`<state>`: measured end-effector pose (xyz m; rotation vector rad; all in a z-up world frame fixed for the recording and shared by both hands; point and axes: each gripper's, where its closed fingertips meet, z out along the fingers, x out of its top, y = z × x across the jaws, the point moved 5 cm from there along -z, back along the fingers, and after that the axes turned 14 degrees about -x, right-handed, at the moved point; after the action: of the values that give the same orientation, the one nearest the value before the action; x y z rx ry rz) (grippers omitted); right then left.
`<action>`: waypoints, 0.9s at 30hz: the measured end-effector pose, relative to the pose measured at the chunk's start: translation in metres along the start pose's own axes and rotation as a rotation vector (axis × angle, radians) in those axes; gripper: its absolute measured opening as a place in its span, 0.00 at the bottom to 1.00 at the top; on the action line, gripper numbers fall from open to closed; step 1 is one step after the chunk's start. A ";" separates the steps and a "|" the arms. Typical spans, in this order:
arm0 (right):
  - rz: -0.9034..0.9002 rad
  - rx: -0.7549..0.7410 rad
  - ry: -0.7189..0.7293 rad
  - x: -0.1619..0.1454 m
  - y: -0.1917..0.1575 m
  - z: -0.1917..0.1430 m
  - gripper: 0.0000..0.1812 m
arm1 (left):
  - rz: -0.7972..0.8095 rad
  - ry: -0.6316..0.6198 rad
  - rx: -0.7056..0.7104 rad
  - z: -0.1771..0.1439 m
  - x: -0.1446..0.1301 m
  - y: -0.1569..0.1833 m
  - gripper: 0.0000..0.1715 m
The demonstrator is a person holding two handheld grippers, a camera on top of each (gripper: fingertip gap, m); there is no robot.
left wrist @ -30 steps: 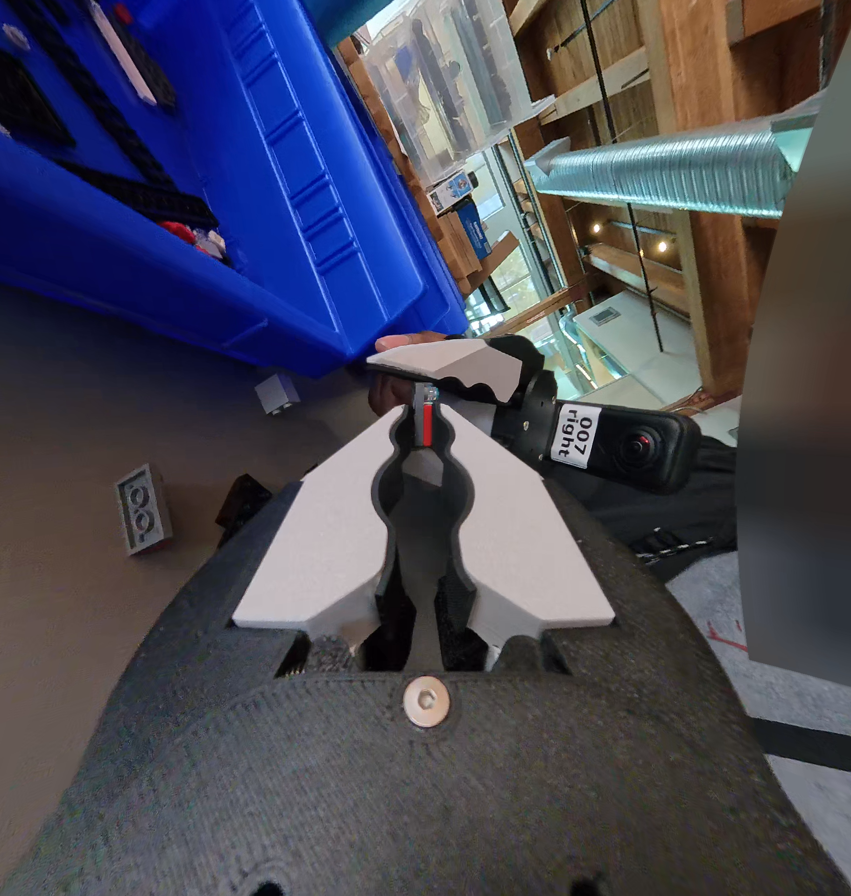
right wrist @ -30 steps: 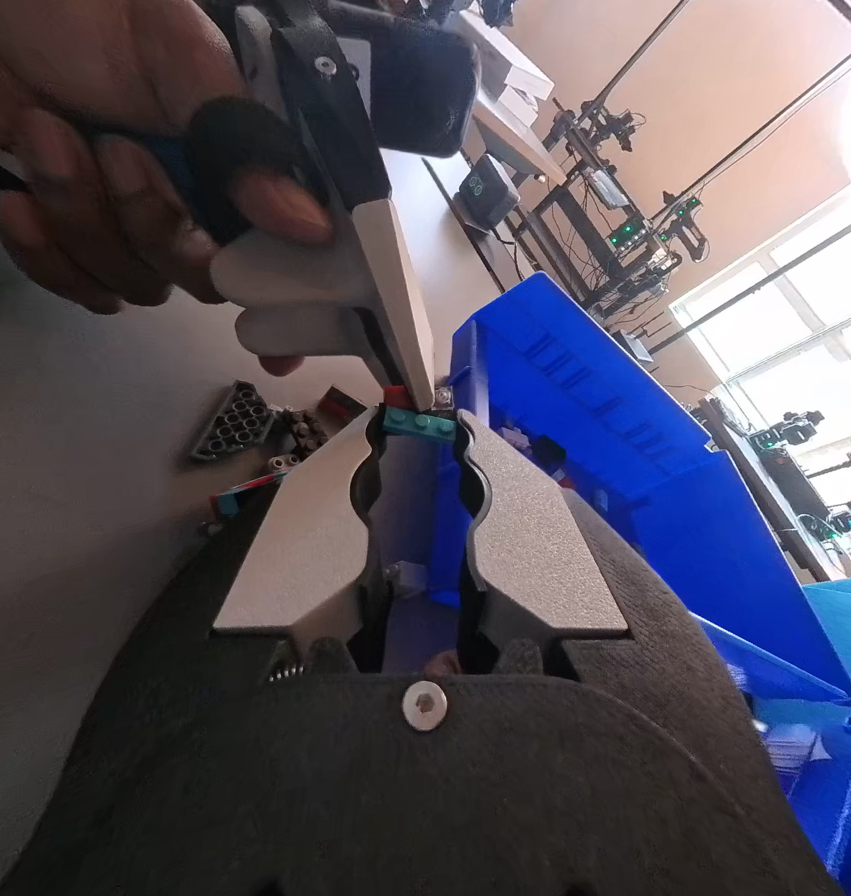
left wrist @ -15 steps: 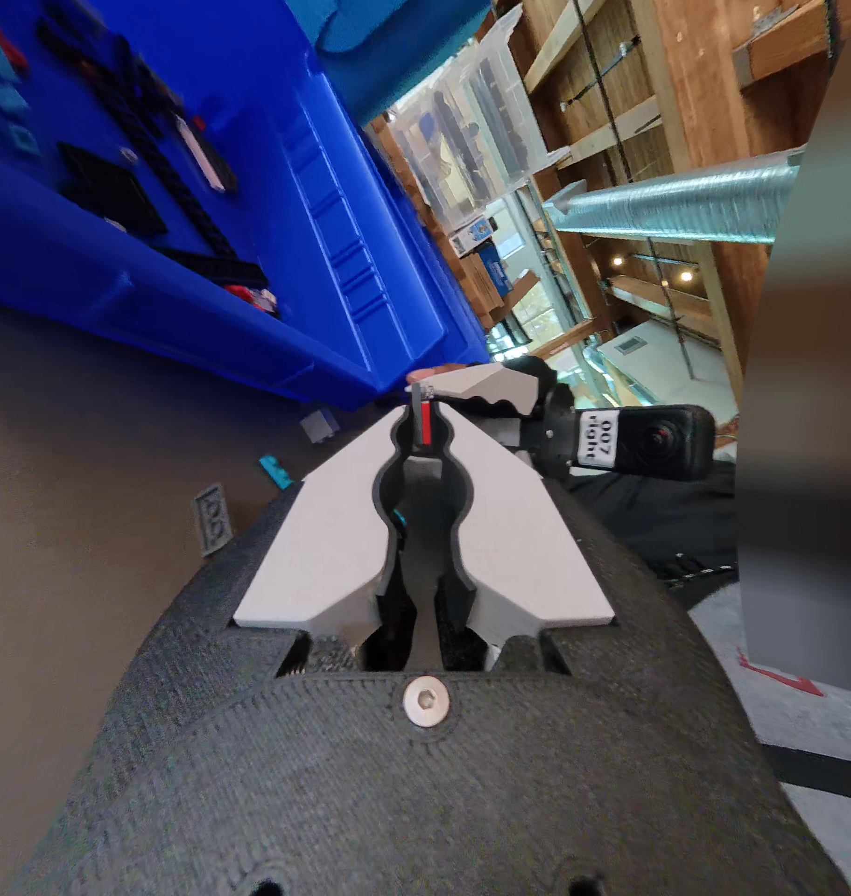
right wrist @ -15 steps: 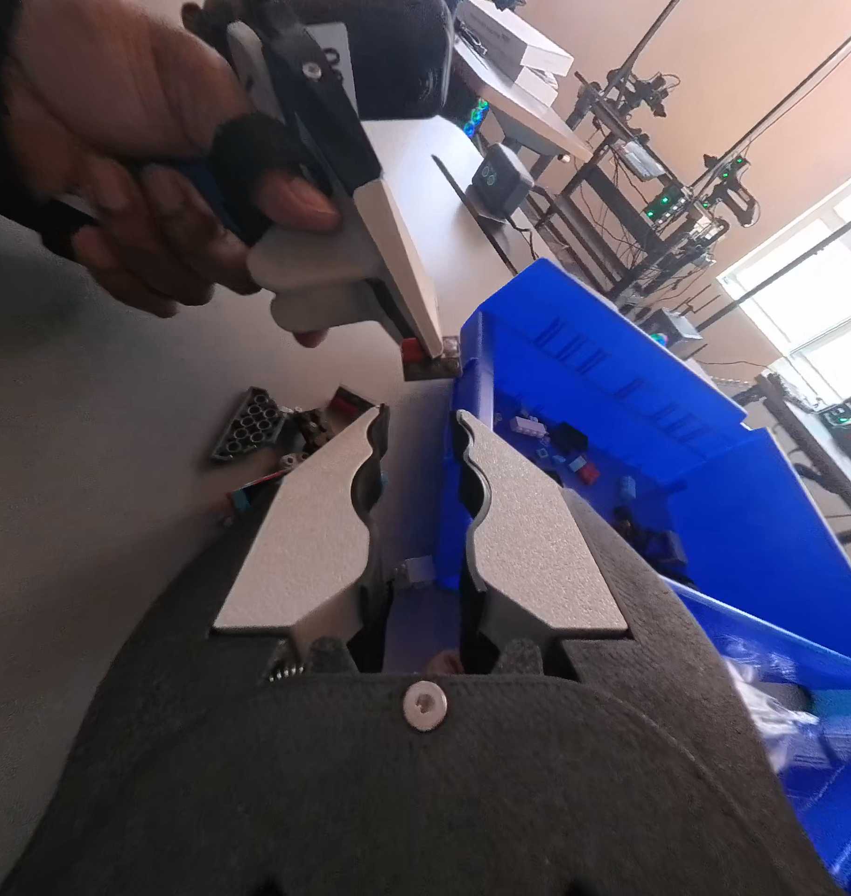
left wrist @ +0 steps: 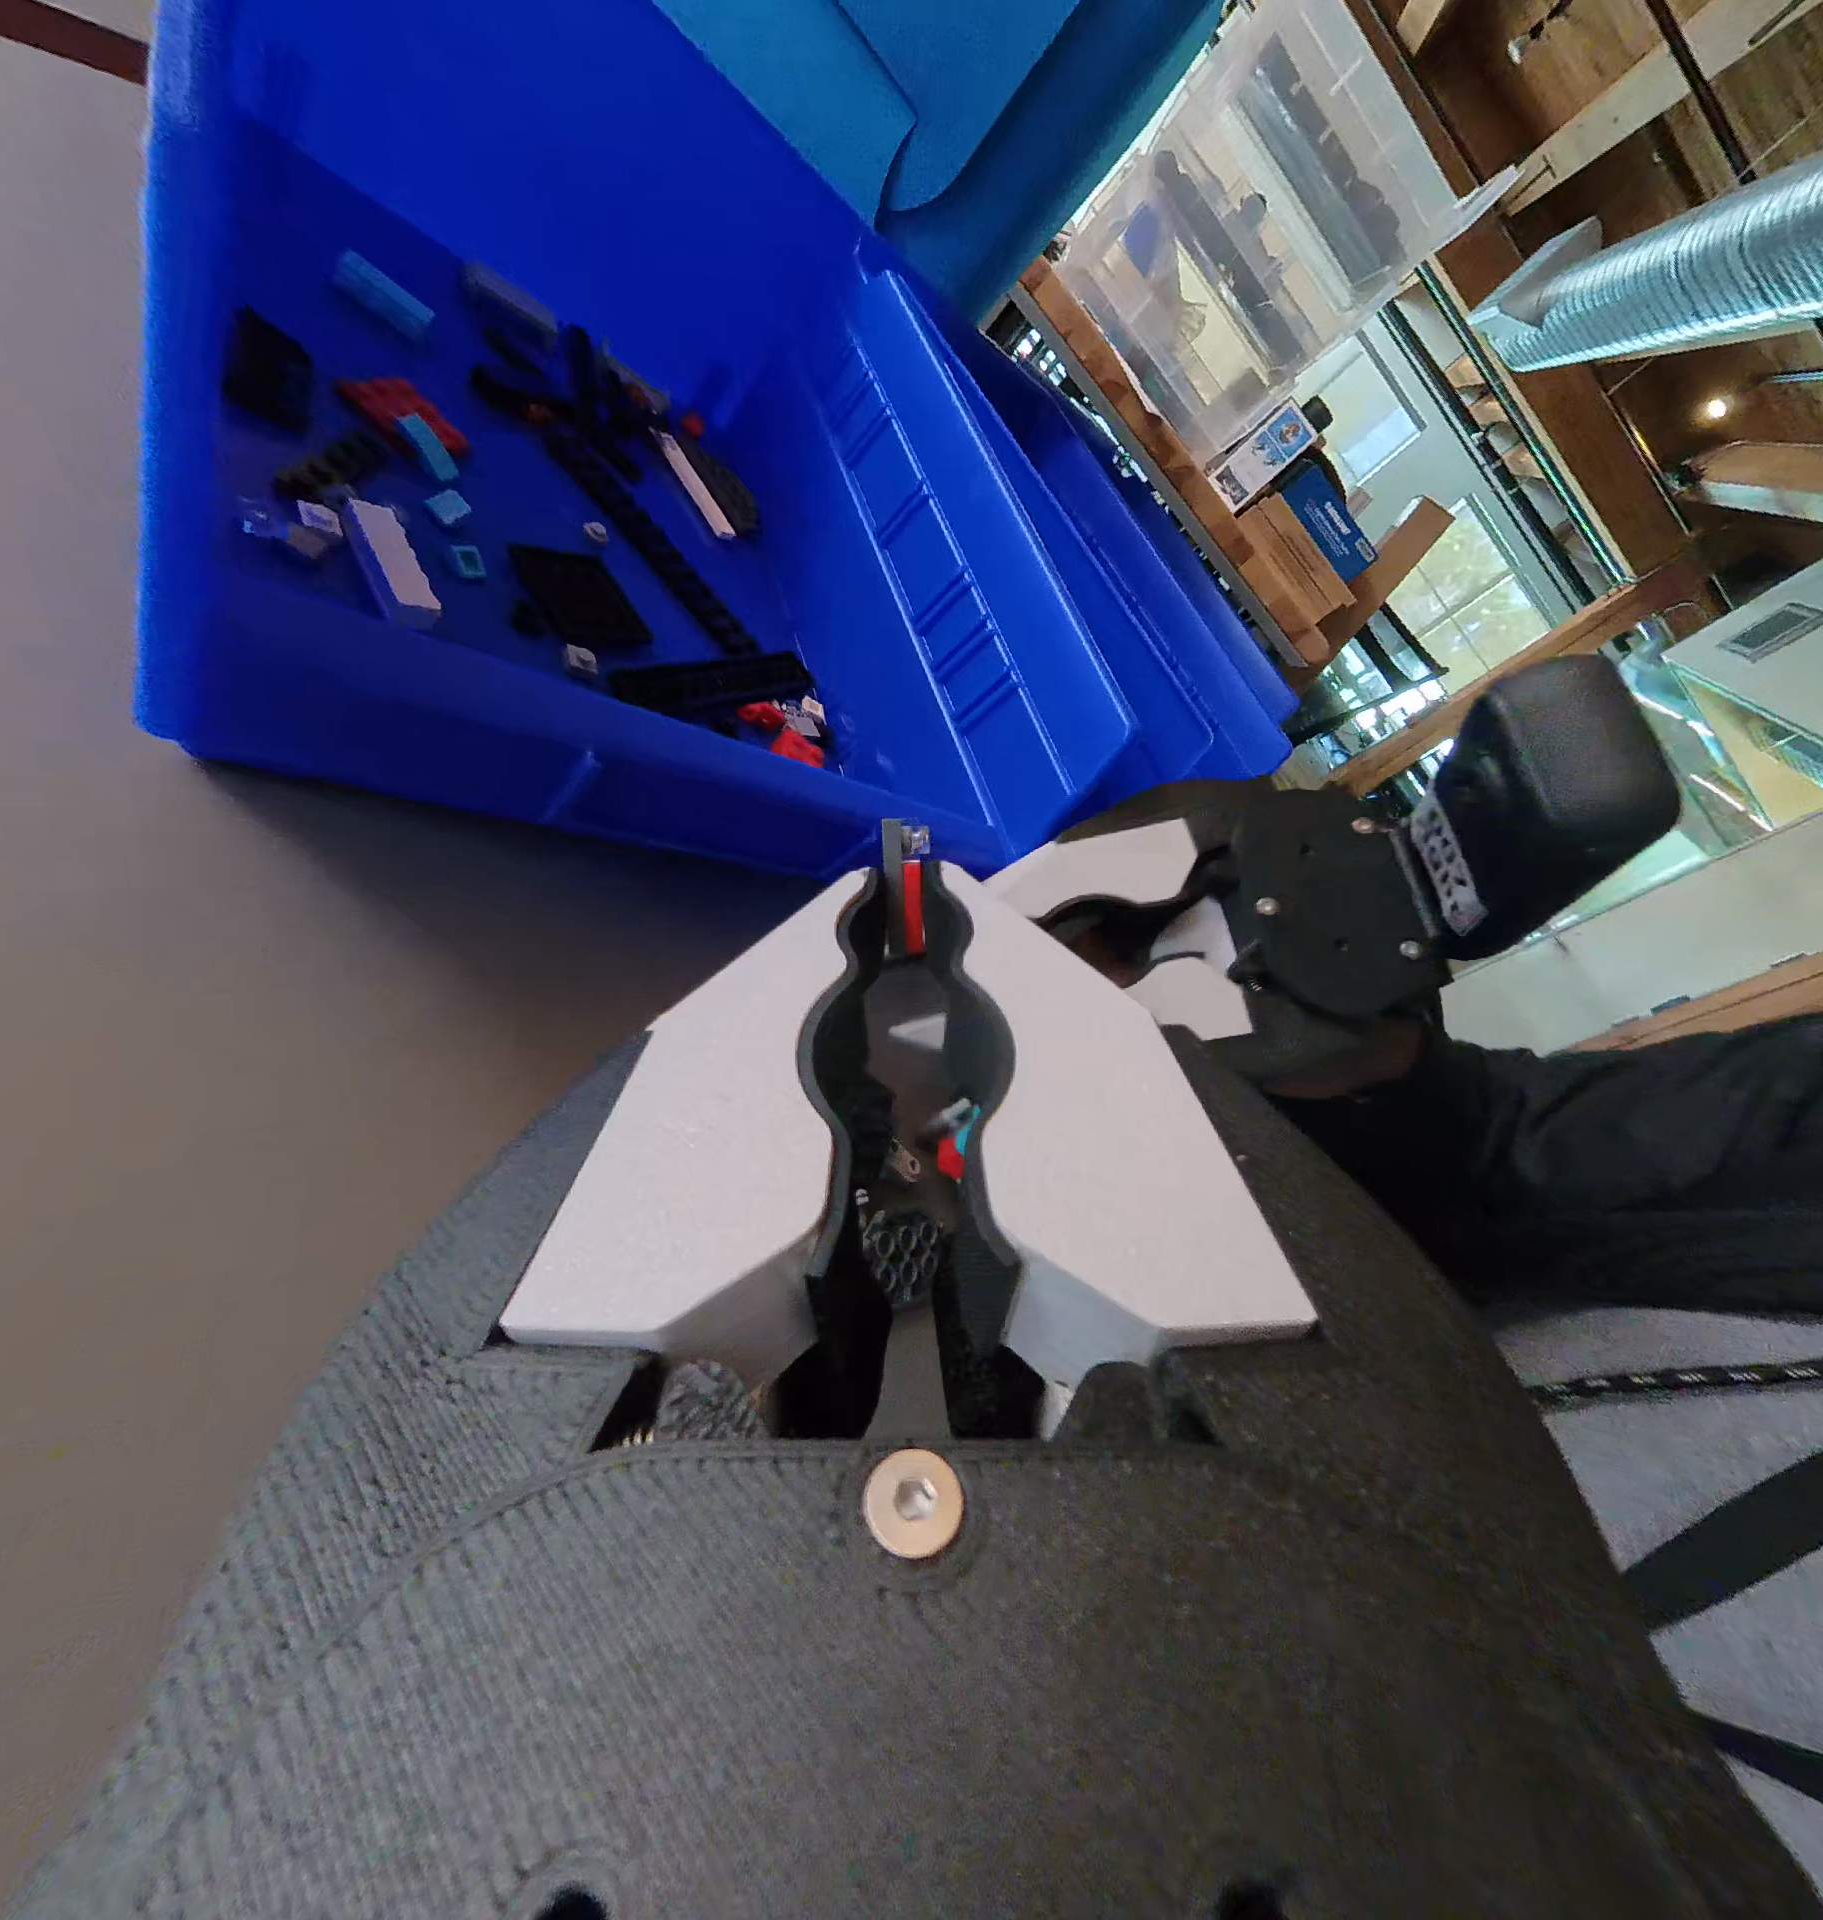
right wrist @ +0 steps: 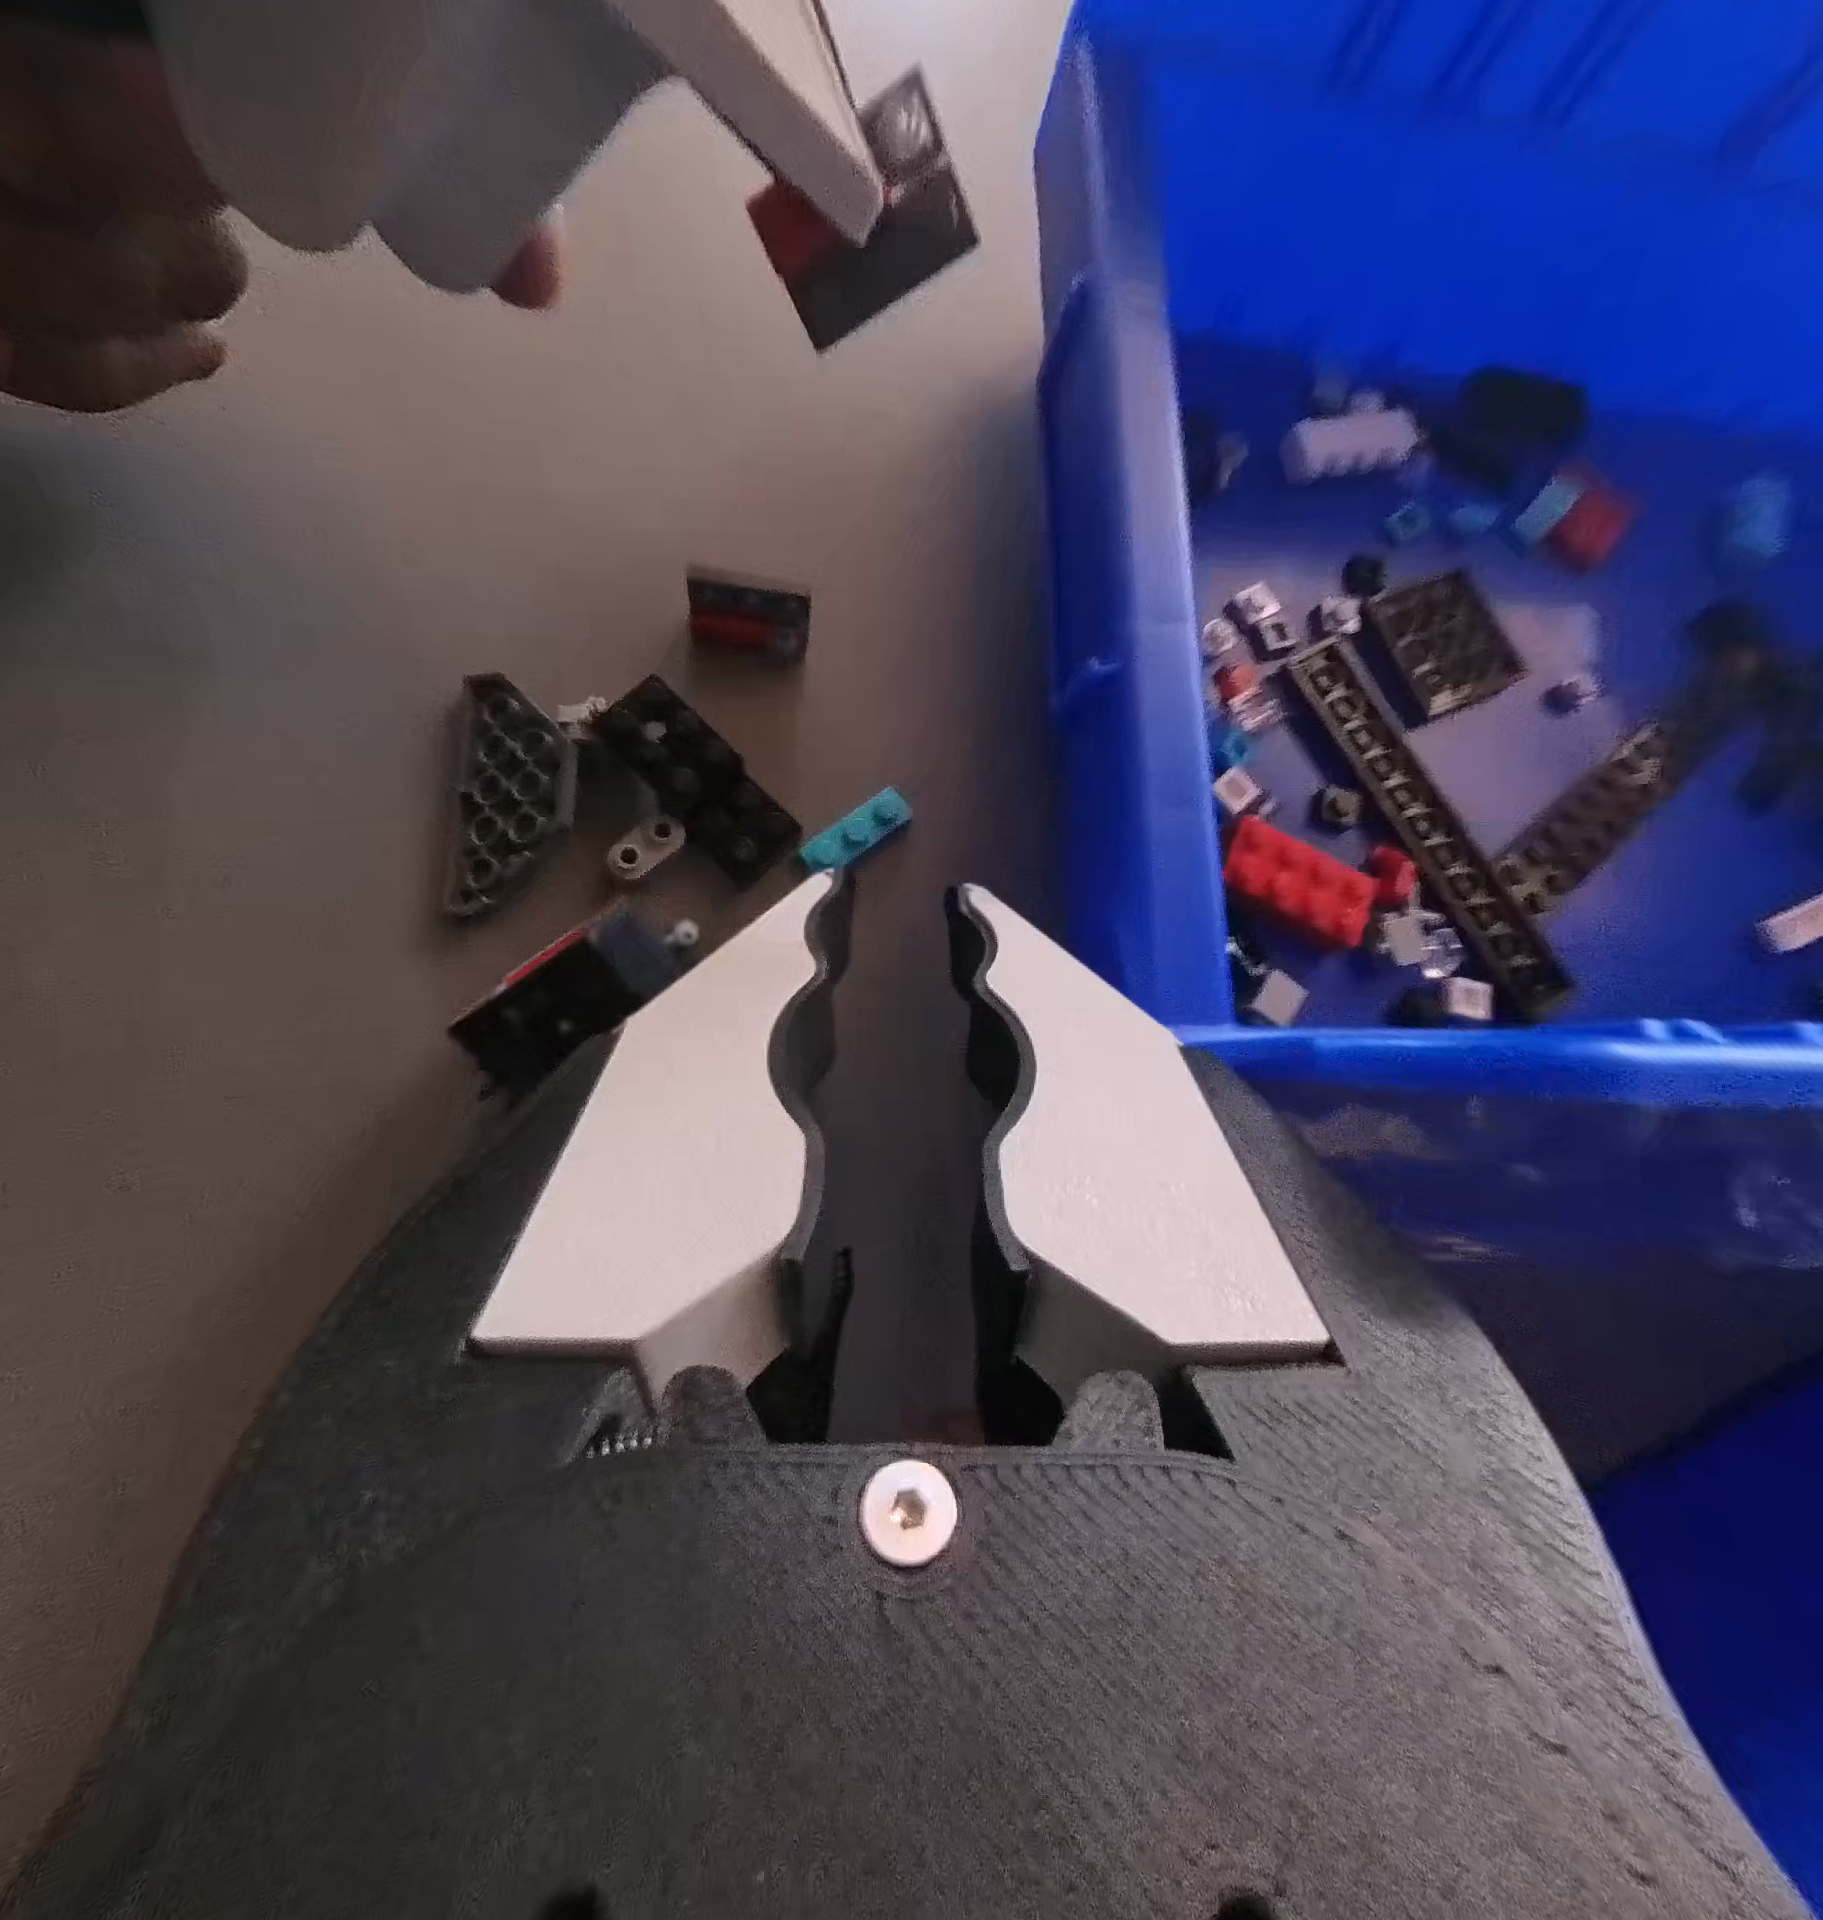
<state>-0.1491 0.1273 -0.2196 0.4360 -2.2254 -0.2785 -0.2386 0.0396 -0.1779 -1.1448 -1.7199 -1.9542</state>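
Observation:
My left gripper (left wrist: 909, 883) is shut on a small red and dark grey brick assembly (left wrist: 911, 894), held edge-on above the table near the blue bin (left wrist: 387, 717). The same assembly shows in the right wrist view (right wrist: 865, 218), pinched by the left gripper's white fingers (right wrist: 782, 114) above the table. My right gripper (right wrist: 899, 891) is open and empty, just above a teal plate (right wrist: 853, 828) that lies on the table. In the left wrist view the right gripper (left wrist: 1115, 904) sits close to the right of my left fingers.
Loose bricks lie on the grey table (right wrist: 159, 727): a grey wedge plate (right wrist: 507, 790), a black plate (right wrist: 699, 779), a red and black piece (right wrist: 749, 618), a black piece (right wrist: 554, 997). The blue bin (right wrist: 1125, 623) holds several mixed bricks. A hand (right wrist: 76, 239) holds the left gripper. Some 9 cm of space lies between my two pairs of fingers.
My right gripper let go of the teal plate, which now lies on the table, and has tilted down over the loose bricks. The left gripper lifted with its red and grey assembly.

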 end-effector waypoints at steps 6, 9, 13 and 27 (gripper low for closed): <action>0.087 0.002 -0.040 0.003 -0.010 0.013 0.13 | 0.004 0.011 -0.014 0.000 0.001 0.003 0.04; 0.086 -0.038 -0.018 0.007 -0.009 0.014 0.14 | 0.007 0.010 -0.020 0.001 0.001 0.005 0.04; 0.070 -0.051 -0.002 0.011 -0.009 0.019 0.17 | 0.009 0.008 -0.030 0.002 0.001 0.007 0.04; 0.122 0.053 -0.016 0.007 -0.010 0.022 0.15 | 0.002 0.004 -0.038 0.003 -0.002 0.005 0.04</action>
<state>-0.1680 0.1163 -0.2326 0.3252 -2.2686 -0.1594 -0.2326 0.0410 -0.1755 -1.1547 -1.6860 -1.9949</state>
